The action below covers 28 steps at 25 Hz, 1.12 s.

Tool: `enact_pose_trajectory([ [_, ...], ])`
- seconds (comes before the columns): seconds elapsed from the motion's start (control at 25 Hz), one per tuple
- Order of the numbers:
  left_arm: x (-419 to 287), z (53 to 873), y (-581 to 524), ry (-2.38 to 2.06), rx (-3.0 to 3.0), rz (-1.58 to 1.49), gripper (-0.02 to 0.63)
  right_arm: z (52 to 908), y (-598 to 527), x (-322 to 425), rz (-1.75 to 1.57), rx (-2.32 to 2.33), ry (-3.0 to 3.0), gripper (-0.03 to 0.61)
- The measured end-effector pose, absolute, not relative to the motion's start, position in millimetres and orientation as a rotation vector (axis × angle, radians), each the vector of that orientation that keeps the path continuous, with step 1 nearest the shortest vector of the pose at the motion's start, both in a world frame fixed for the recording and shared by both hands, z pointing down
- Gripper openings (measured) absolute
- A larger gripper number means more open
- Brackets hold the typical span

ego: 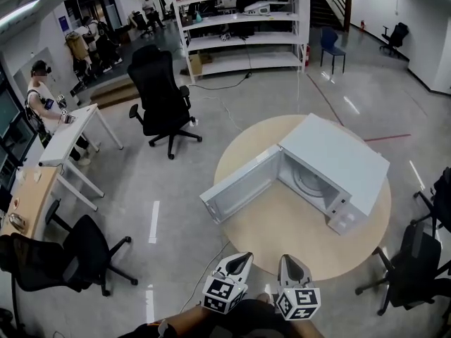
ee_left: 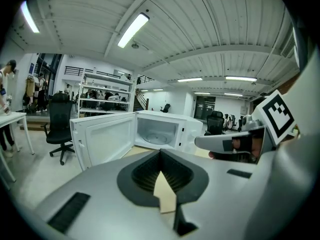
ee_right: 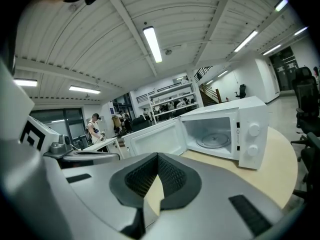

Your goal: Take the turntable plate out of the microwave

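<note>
A white microwave (ego: 338, 162) stands on a round beige table (ego: 282, 234) with its door (ego: 239, 185) swung wide open to the left. The glass turntable plate (ego: 310, 182) lies flat inside the cavity; it also shows in the left gripper view (ee_left: 159, 139) and the right gripper view (ee_right: 214, 141). My left gripper (ego: 243, 258) and right gripper (ego: 287, 259) are side by side short of the table's near edge, well away from the microwave. Both point at the open cavity. The left gripper (ee_left: 160, 151) is shut and empty, and so is the right gripper (ee_right: 158, 155).
A black office chair (ego: 162, 97) stands on the floor beyond the table to the left. More chairs sit at lower left (ego: 63, 259) and at right (ego: 416, 266). White desks (ego: 70, 136) with a person line the left side. Shelving (ego: 239, 27) fills the back.
</note>
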<state>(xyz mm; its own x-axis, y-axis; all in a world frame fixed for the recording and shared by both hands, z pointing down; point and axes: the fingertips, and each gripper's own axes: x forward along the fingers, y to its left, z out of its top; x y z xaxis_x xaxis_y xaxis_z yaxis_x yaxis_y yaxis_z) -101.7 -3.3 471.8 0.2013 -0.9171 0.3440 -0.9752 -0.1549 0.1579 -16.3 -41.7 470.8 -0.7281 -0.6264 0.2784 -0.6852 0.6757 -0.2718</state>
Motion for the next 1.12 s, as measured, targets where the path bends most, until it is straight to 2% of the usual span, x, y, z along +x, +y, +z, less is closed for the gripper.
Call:
enact_pose_trajectory([
  [0.6, -47, 475, -30, -1.743, 2.184, 0.307, 0.048, 478, -69, 41, 0.591, 1.141, -2.722, 0.017],
  [1.12, -37, 495, -89, -1.585, 2.248, 0.327, 0.048, 499, -115, 57, 0.635, 1.298, -2.607, 0.017],
])
